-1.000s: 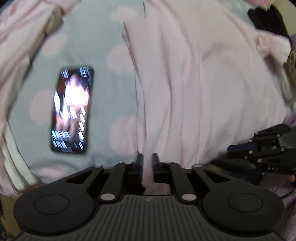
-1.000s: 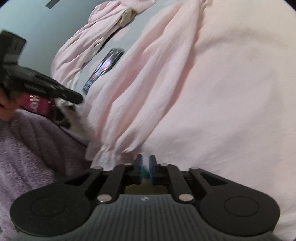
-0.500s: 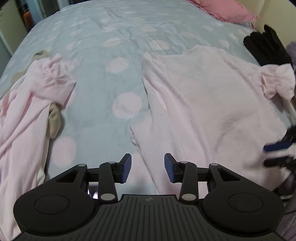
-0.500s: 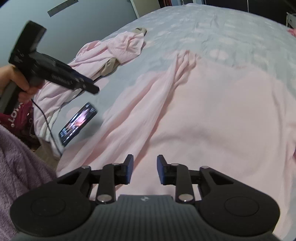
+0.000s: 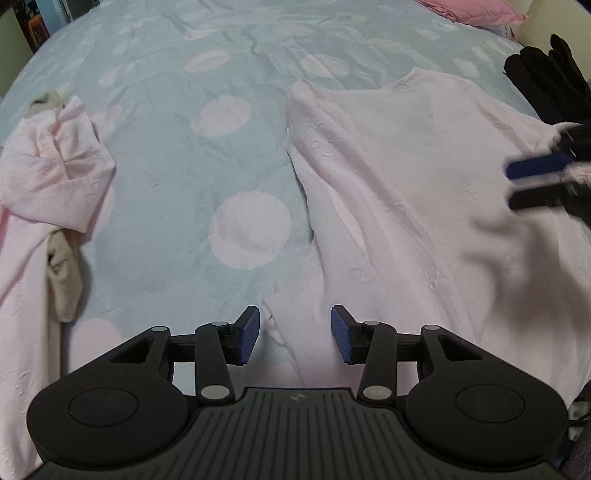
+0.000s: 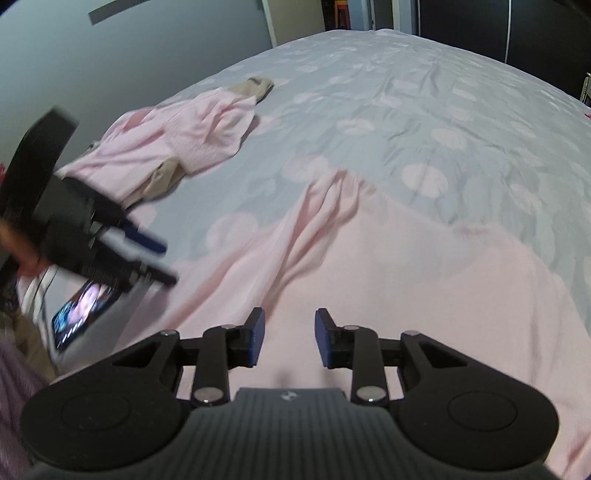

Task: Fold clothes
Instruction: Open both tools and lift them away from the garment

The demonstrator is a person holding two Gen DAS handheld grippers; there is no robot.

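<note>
Pink garment [image 5: 424, 177] flat, softly creased

On your bed [image 5: 155, 177]: blue-grey cover with pale pink dots. Lit phone [image 6: 79, 314] lies screen-up at the near left edge. Pink pillow [image 5: 476, 11] at the far end. Black gloves [image 5: 546, 85] far right.

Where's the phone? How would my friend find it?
Start at the big spotted bedspread, then follow the spread-out pink garment down to its near-left corner. The phone lies beside that corner, under the left gripper: the only dark, flat thing with a glowing screen.
</note>
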